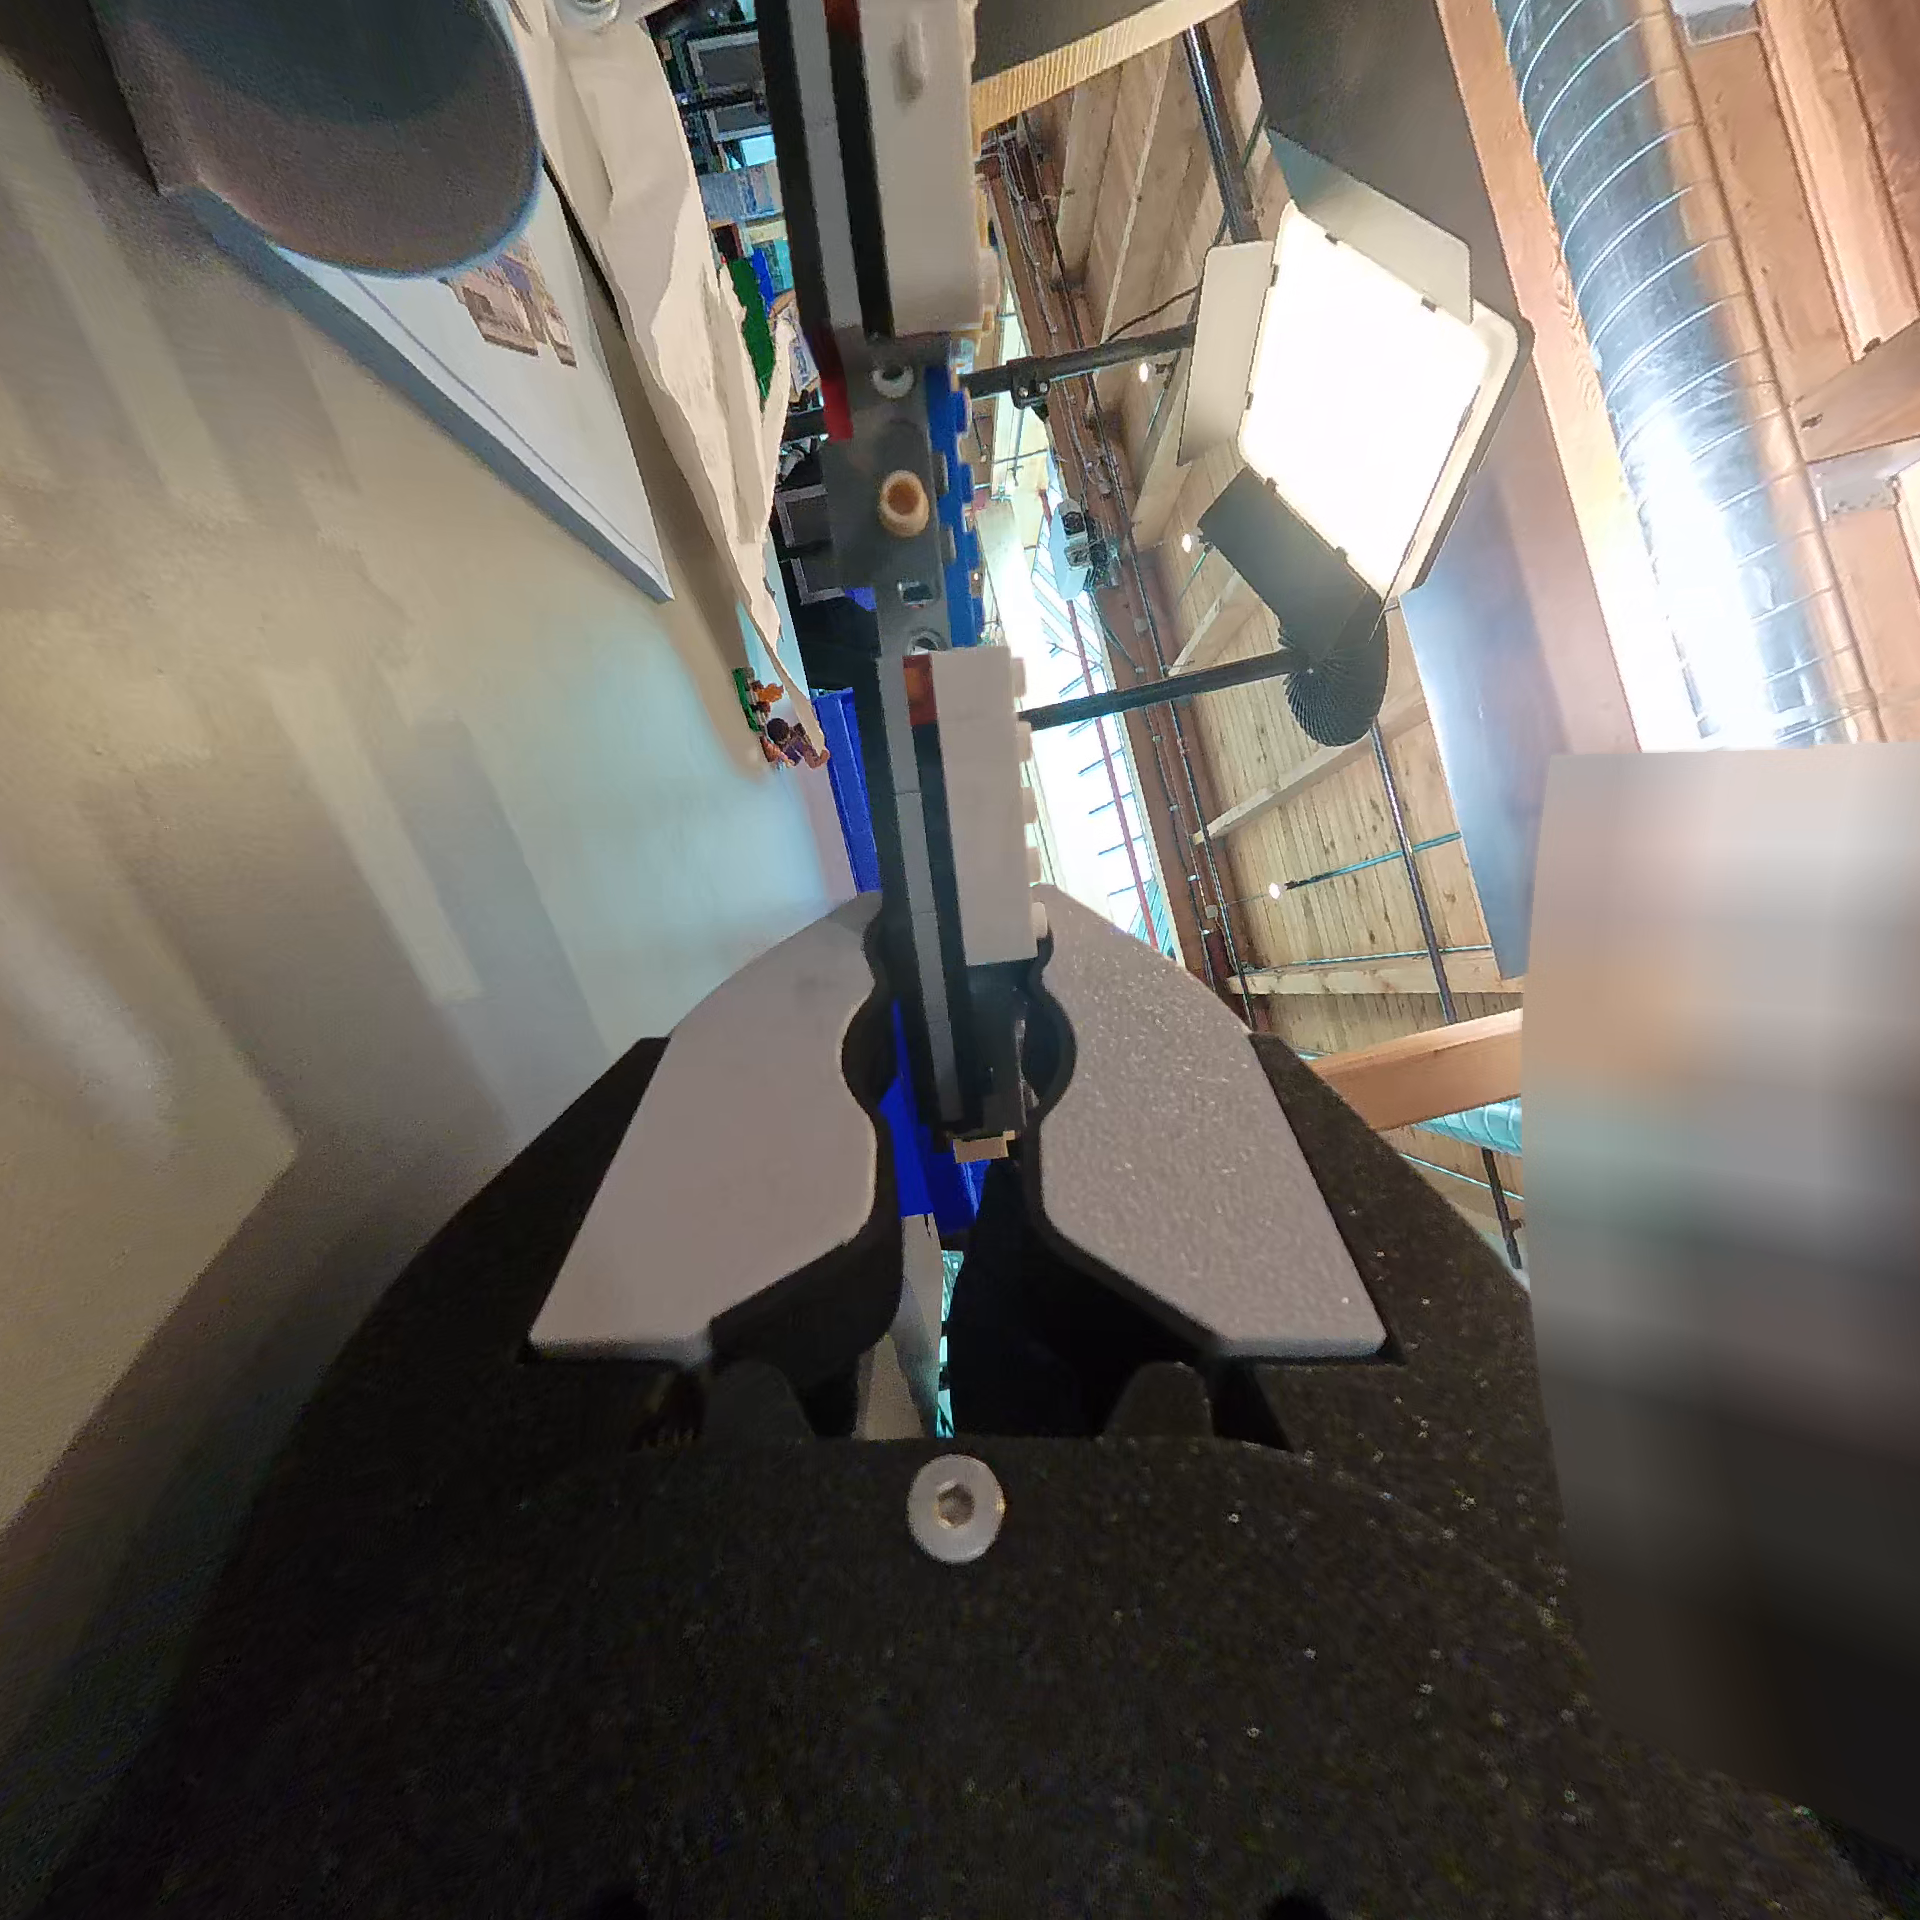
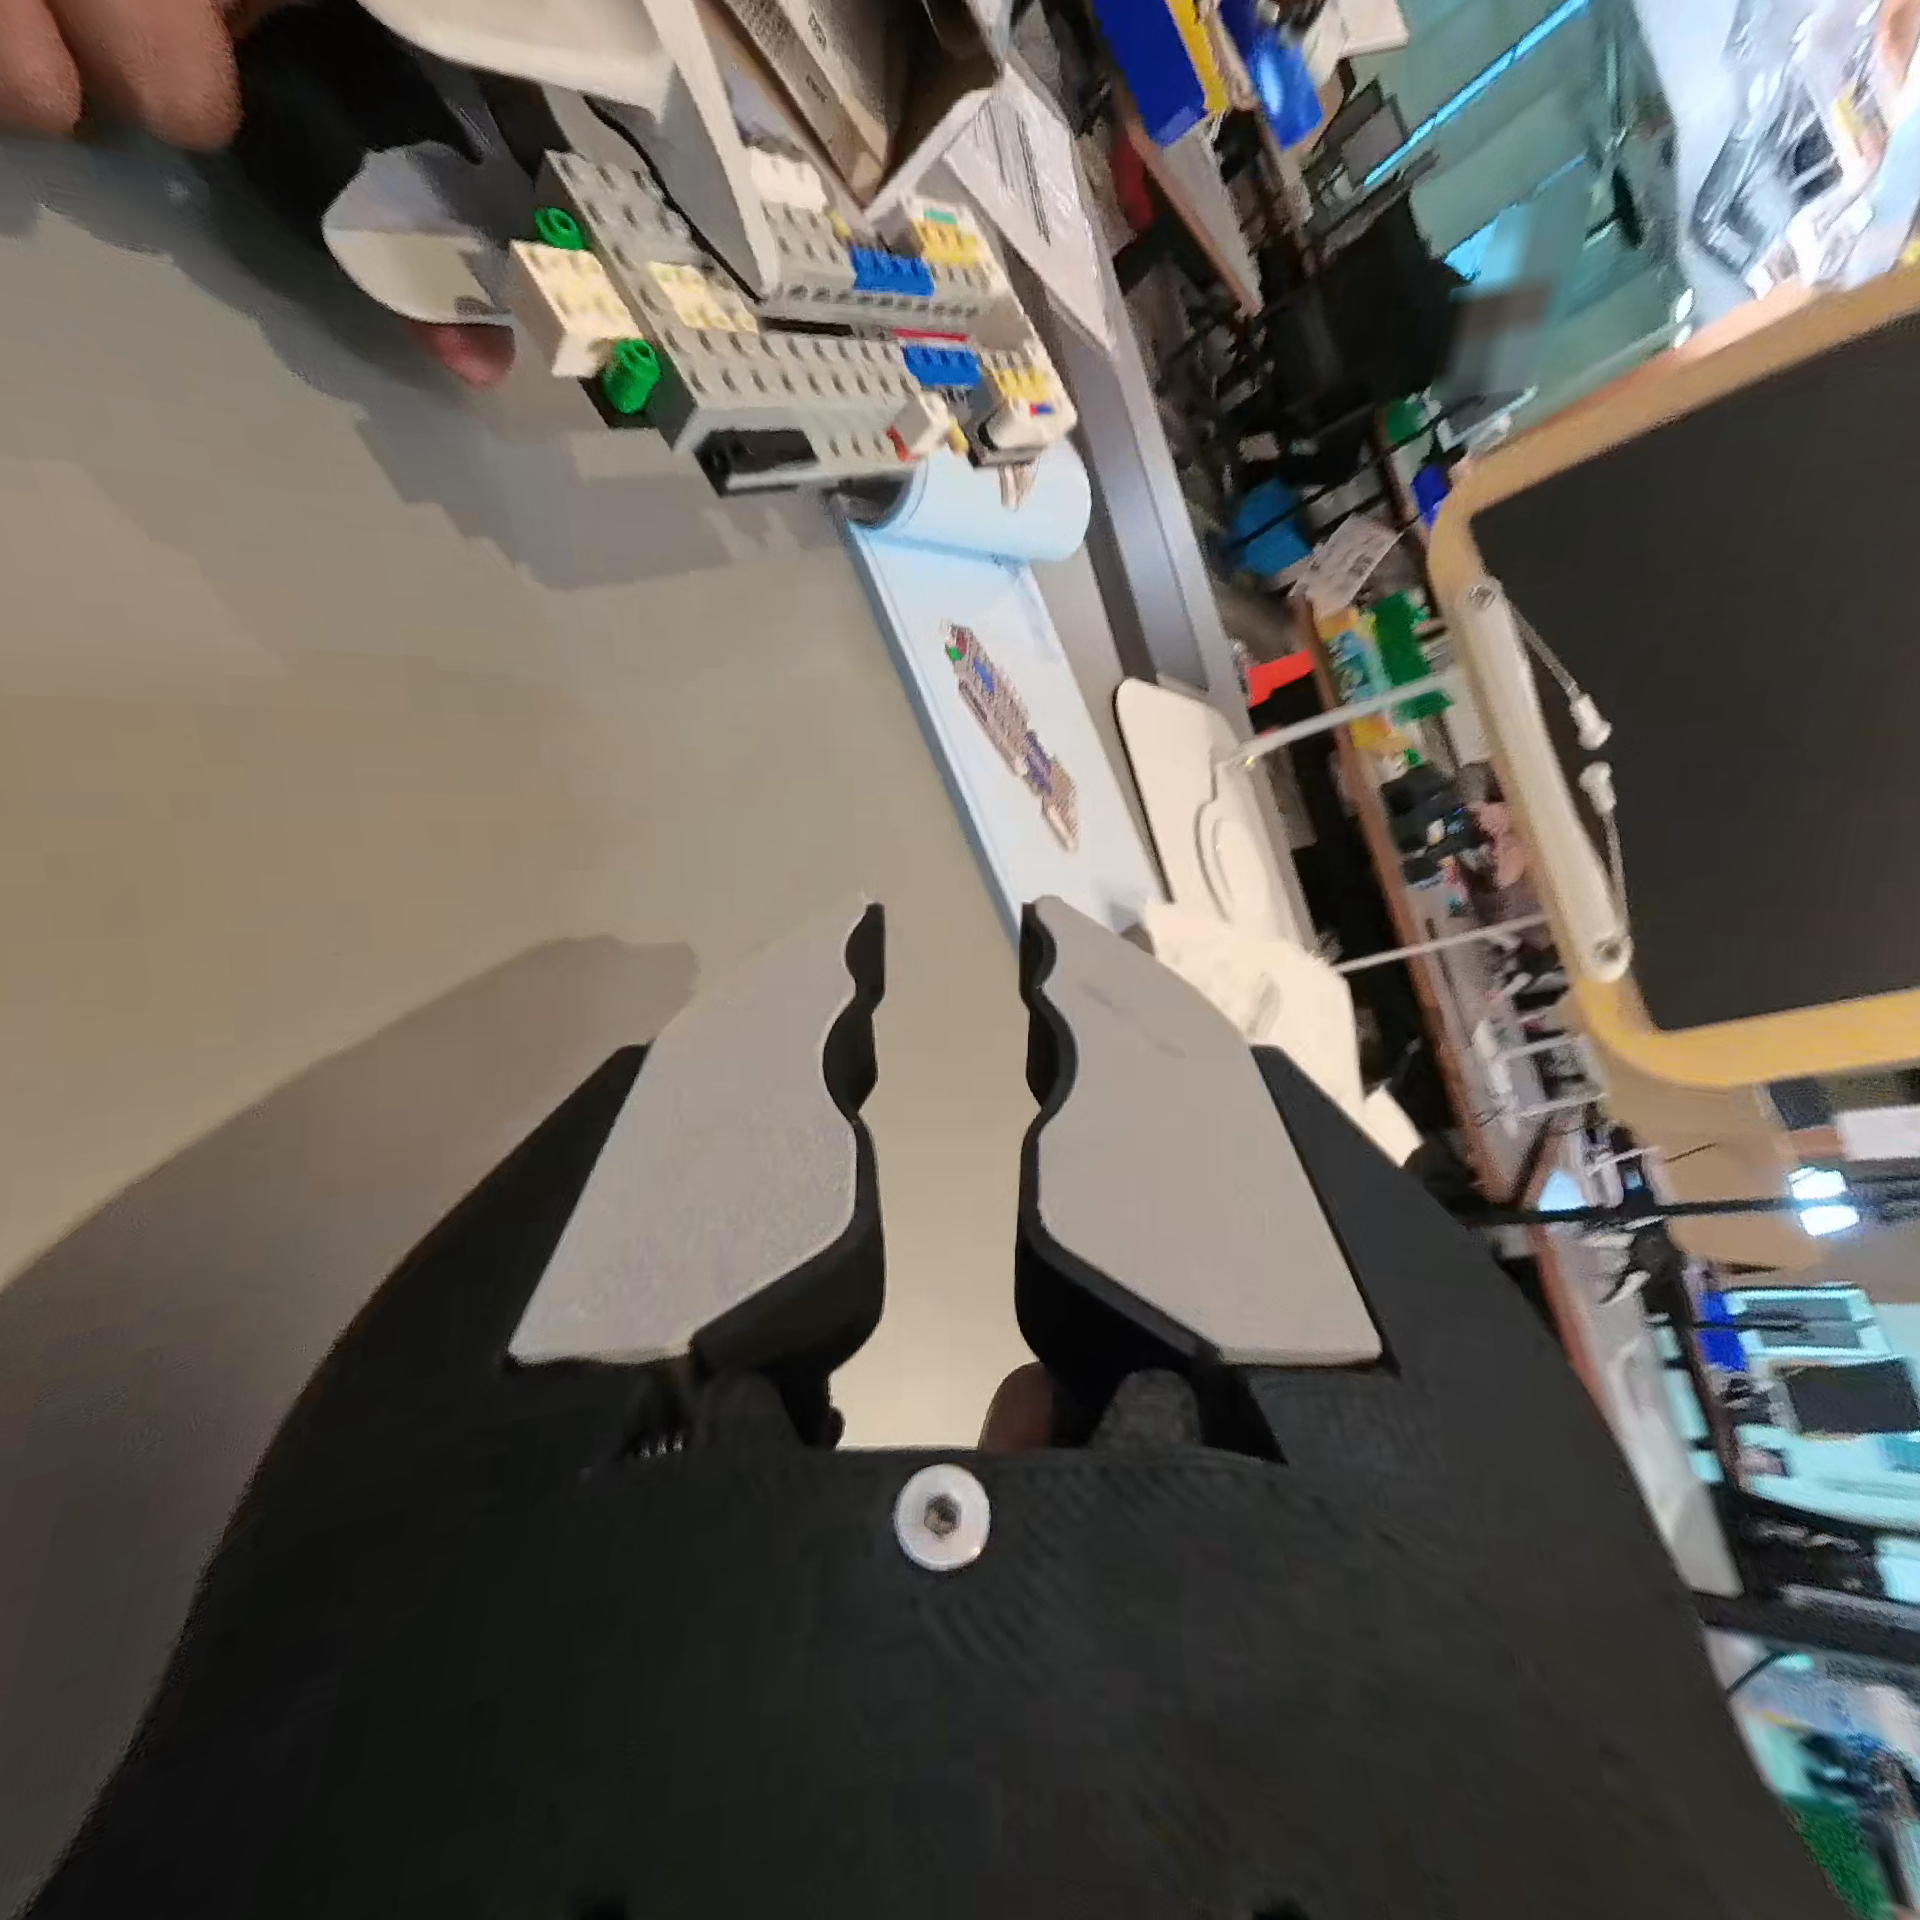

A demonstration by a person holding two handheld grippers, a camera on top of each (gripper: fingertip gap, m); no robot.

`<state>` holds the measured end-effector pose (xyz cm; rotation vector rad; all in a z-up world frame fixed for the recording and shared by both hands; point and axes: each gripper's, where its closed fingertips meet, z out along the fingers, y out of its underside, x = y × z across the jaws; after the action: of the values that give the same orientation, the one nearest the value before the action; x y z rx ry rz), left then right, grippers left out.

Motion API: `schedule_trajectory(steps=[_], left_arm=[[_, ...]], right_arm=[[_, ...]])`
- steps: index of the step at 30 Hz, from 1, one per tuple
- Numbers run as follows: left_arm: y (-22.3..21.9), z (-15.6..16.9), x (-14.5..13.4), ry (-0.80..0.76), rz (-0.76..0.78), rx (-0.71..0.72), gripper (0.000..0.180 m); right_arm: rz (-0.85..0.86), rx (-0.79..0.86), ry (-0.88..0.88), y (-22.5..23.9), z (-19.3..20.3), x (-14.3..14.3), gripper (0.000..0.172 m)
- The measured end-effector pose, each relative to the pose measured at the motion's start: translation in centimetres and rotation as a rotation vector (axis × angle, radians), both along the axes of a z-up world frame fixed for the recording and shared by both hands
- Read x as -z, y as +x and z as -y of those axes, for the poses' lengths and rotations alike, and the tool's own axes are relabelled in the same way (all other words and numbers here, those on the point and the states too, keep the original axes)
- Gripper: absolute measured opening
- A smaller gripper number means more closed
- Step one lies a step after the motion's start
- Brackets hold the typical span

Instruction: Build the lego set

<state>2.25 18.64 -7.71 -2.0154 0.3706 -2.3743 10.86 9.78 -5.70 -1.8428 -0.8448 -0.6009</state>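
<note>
My left gripper (image 1: 956, 935) is shut on a long brick assembly (image 1: 977, 790) of grey, black and white bricks, which runs from between its pads away from the camera. The right wrist view shows the same assembly (image 2: 790, 364) at the upper left, with green round pieces and blue and yellow bricks, held clear of the grey table (image 2: 416, 779) by the left gripper (image 2: 457, 260). My right gripper (image 2: 951, 920) is open with nothing between its pads. It hovers over the table, well short of the assembly.
A pale sheet with a printed brick picture (image 2: 997, 727) lies along the table's far edge, with a white roll (image 2: 987, 499) beside it. A black panel with a wooden rim (image 2: 1714, 675) stands at the right. A lit lamp panel (image 1: 1351, 416) hangs overhead. Blue bins (image 1: 842, 790) stand behind. About 12 centimeters separates my left fingertips from my right.
</note>
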Motion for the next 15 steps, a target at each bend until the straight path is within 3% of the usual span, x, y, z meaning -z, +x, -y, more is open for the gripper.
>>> schedule_trajectory(steps=[7, 15], left_arm=[[-0.7, 0.4, 0.1, -0.006, -0.004, -0.006, 0.019], [-0.7, 0.8, 0.1, 0.008, -0.006, 0.003, 0.019]], right_arm=[[-0.096, 0.095, -0.070, 1.2, 2.8, 1.8, 0.023], [-0.176, 0.201, -0.133, 2.1, 2.9, 3.7, 0.021]])
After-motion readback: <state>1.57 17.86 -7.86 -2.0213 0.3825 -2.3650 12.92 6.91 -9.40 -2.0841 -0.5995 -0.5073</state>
